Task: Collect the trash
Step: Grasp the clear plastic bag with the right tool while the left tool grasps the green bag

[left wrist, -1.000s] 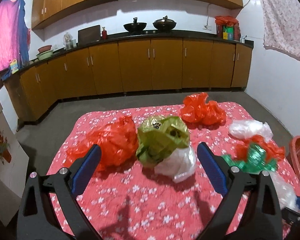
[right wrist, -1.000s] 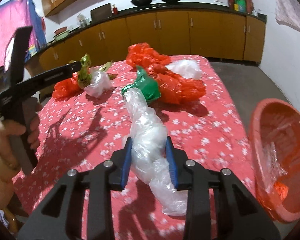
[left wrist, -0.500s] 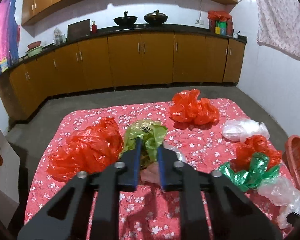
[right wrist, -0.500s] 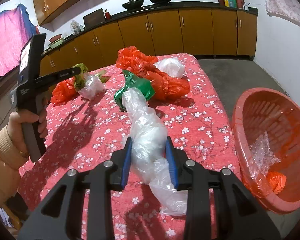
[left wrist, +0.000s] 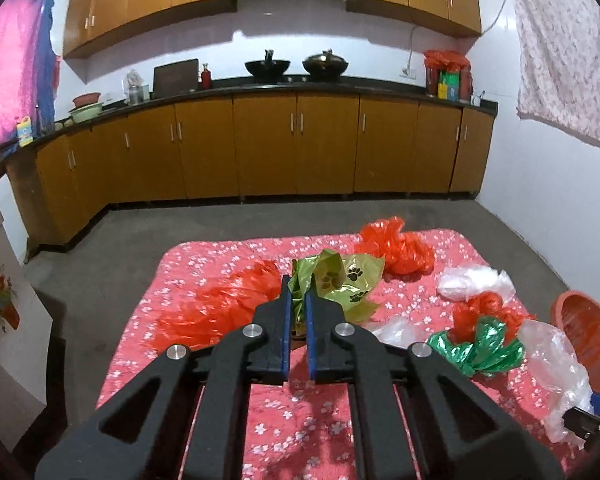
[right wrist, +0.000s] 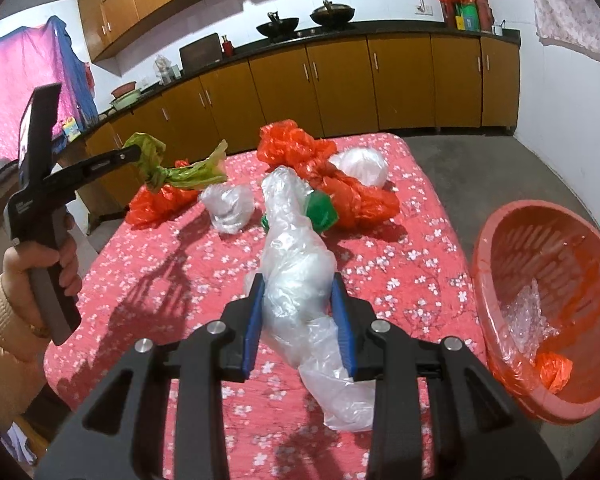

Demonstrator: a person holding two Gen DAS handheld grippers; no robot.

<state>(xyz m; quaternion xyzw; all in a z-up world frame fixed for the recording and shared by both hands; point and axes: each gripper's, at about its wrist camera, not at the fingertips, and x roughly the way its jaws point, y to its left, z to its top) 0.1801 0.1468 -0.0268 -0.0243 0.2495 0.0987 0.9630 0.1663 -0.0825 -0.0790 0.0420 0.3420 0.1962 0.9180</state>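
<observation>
In our left view, our left gripper [left wrist: 296, 307] pinches the green bag [left wrist: 337, 283] tight above the red table [left wrist: 204, 256]; in our right view, our right gripper [right wrist: 299, 299] squeezes the clear bag [right wrist: 296, 264]; the orange basket [right wrist: 496, 236] beside the table holds crinkly clear plastic [right wrist: 530, 316] and a small orange bag [right wrist: 553, 372].

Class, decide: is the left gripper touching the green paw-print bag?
Touching. The left wrist view shows the left gripper pinching the green paw-print bag between its pads.
</observation>
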